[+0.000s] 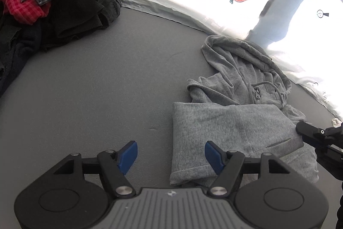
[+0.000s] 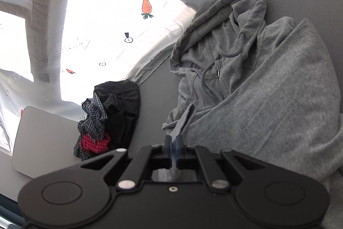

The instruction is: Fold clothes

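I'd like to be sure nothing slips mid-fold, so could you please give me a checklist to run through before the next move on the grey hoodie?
1. Right gripper shut on a hoodie edge: ok, grey fabric is pinched between its pads.
2. Left gripper free to take a second hold: ok, open, holding nothing.
3. Grey hoodie partly folded, a panel over the body: ok.
4. Hood and drawstring tucked flat: not ok, rumpled, cord loose.
5. Pile of other clothes apart from the hoodie: ok.
6. Grip depth on the fabric: cannot tell.
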